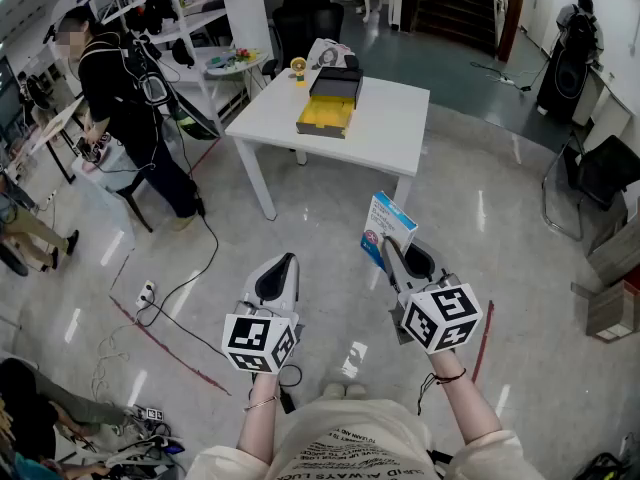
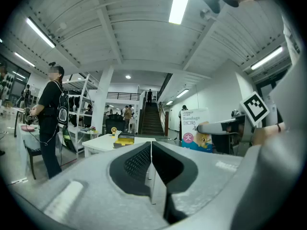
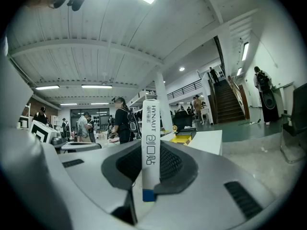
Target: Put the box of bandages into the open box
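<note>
Right now the right gripper (image 3: 149, 170) has its jaws clamped on the broad faces of a slim white-and-blue cardboard box of bandages (image 3: 150, 128). The box stands upright between the dark pads, gripped near its blue lower end, with most of its length above them. The left gripper (image 2: 151, 159) has its jaws pressed together with nothing between them, and it hangs just beside the right one, low in front of the person's body over a glossy grey floor (image 1: 300, 218).

The square white table (image 1: 390, 138) stands well apart from both grippers. Toward its far edge sits the open box, black cardboard with a yellow inner tray (image 1: 326, 115) drawn out toward the table's middle. The carry looks unfinished.

The likeliest trouble is the grip itself. The pads hold only the box's lower end, so a jolt while walking could make it pivot or slide out. At the table, the yellow tray looks shallow. If the jaws let go too high or off-centre, the box could catch on the rim or tip out onto the tabletop. A black cable (image 1: 190, 278) trails across the floor to the left and could snag a foot.
</note>
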The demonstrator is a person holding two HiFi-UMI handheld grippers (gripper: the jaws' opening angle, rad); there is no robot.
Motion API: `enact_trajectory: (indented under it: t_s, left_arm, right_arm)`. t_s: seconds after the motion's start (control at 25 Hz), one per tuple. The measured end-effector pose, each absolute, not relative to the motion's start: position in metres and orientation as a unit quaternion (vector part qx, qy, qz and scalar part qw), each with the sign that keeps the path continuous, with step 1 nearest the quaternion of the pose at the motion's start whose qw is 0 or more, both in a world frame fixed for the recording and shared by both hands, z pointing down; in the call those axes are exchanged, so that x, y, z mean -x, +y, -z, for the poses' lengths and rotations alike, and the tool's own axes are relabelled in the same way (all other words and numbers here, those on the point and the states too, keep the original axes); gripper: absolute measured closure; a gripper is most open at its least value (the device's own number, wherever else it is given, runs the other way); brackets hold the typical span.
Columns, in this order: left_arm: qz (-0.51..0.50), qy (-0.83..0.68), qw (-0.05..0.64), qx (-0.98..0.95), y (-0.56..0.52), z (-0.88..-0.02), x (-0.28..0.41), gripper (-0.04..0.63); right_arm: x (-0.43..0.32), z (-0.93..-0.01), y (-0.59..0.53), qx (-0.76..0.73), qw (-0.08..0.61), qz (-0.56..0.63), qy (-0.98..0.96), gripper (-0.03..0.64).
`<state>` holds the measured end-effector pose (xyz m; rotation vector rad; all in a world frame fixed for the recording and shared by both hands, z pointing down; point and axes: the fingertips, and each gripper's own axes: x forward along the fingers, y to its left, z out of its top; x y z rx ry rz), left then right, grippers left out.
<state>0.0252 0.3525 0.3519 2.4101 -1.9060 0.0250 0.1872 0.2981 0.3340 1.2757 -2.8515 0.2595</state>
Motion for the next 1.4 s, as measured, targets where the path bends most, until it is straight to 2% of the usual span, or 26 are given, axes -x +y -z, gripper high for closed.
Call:
enact_trajectory:
  t_s: [0.76, 1.4]
  left_arm:
    - [-0.001, -0.639, 0.034, -0.768, 0.334, -0.358, -0.048, 0.569]
    - [0.002, -0.647, 0.048, -0.761, 0.262, -0.368, -0.023, 0.569]
  right_arm:
    - [-0.209, -0.348, 0.267, -0.379, -0.011, -0.112, -0.919, 0.554]
    - [-0.188, -0.366, 0.2, -0.362, 0.003, -0.125, -0.924, 0.554]
